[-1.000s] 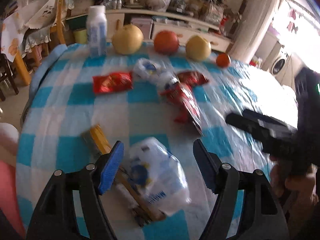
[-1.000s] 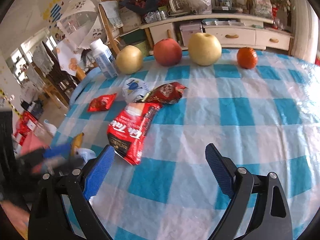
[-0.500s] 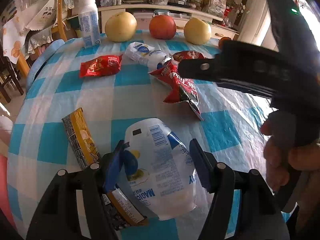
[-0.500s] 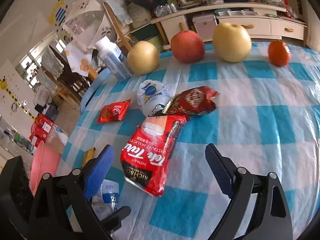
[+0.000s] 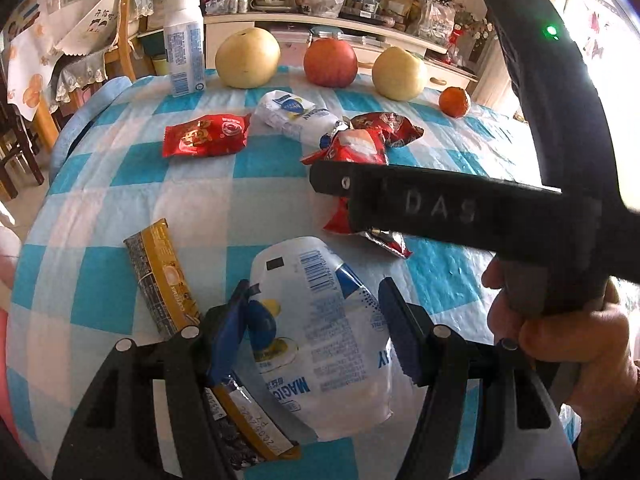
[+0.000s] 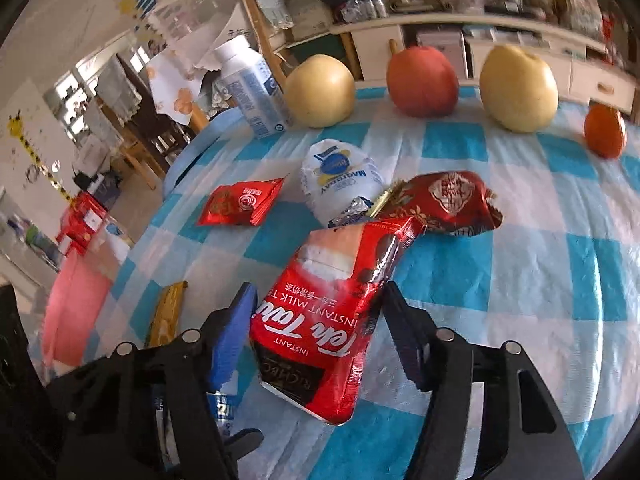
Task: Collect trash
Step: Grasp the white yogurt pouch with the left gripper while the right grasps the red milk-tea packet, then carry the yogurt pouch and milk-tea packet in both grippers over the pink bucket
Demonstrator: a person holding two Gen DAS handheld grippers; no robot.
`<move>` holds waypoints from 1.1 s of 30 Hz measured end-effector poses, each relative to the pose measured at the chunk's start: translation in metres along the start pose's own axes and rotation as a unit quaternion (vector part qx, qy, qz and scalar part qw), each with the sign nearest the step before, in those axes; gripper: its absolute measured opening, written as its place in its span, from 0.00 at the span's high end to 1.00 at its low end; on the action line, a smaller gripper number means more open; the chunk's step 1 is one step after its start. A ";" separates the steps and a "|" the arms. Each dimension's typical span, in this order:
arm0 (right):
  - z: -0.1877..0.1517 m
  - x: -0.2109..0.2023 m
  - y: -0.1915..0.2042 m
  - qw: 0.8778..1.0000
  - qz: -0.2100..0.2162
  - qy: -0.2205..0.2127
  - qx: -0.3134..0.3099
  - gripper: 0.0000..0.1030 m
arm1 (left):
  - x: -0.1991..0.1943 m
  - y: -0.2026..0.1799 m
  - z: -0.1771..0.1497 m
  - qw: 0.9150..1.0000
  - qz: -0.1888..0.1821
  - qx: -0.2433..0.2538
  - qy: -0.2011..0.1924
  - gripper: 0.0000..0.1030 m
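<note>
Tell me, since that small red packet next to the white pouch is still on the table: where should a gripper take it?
Judging from its flat, pillow-like lie, take the small red packet across its short sides from above, on the end away from the white pouch, which is clear.

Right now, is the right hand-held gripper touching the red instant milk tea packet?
Touching. The right wrist view shows the right hand-held gripper with both pads pressed against the red instant milk tea packet.

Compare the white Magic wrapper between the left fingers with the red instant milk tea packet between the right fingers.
The white wrapper is pale with blue print; the tea packet is glossy red with a black band. The wrapper looks rounded and puffy, the packet flatter and creased. Both lie on the checked tablecloth, each between gripper fingers.
</note>
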State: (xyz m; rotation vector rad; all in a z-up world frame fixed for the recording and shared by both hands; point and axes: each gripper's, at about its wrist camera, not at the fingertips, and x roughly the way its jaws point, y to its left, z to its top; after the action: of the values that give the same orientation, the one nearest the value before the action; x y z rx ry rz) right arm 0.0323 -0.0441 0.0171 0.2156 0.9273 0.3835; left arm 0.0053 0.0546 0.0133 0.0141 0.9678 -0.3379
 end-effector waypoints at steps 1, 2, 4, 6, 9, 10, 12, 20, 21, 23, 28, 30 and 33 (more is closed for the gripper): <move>0.000 0.000 -0.001 1.000 0.002 0.001 0.002 0.40 | 0.000 0.001 0.000 1.000 -0.002 -0.002 -0.001 0.37; 0.000 0.000 -0.003 1.000 0.004 0.000 0.005 0.40 | 0.000 0.002 0.000 1.000 -0.004 -0.004 -0.002 0.37; 0.000 -0.001 -0.004 1.000 0.004 -0.002 0.004 0.41 | 0.000 0.003 0.001 1.000 0.000 -0.006 -0.005 0.37; 0.000 -0.003 -0.002 1.000 0.001 -0.006 0.000 0.44 | 0.000 0.006 0.001 1.000 0.004 -0.010 -0.007 0.37; -0.001 -0.005 0.000 1.000 -0.003 -0.010 -0.003 0.49 | -0.002 0.008 0.004 1.000 0.010 -0.008 -0.017 0.37; -0.001 -0.005 0.000 1.000 -0.004 -0.011 -0.003 0.49 | -0.004 0.008 0.005 1.000 0.012 -0.006 -0.020 0.37; -0.002 -0.007 0.000 1.000 -0.006 -0.015 -0.004 0.52 | -0.008 0.009 0.008 1.000 0.013 -0.004 -0.027 0.37; -0.007 -0.019 0.002 0.999 -0.028 -0.030 -0.007 0.56 | -0.035 0.024 0.016 0.997 0.037 -0.004 -0.068 0.37; -0.008 -0.022 0.002 0.999 -0.030 -0.034 -0.008 0.56 | -0.039 0.026 0.017 0.996 0.042 -0.002 -0.073 0.37; -0.008 -0.027 0.002 0.999 -0.033 -0.039 -0.006 0.56 | -0.044 0.031 0.018 0.996 0.045 -0.005 -0.079 0.37; -0.015 -0.037 0.004 0.998 -0.046 -0.046 -0.001 0.56 | -0.057 0.043 0.018 0.993 0.066 -0.004 -0.094 0.37; -0.019 -0.038 0.005 0.998 -0.051 -0.043 0.002 0.56 | -0.063 0.048 0.018 0.992 0.073 -0.005 -0.100 0.37; -0.027 -0.042 0.007 0.997 -0.058 -0.041 0.011 0.56 | -0.072 0.055 0.016 0.990 0.087 -0.002 -0.109 0.37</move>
State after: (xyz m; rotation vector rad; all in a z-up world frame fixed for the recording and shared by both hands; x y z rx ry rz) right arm -0.0132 -0.0544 0.0344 0.1954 0.8589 0.2546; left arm -0.0027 0.1242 0.0729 0.0562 0.7441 -0.1713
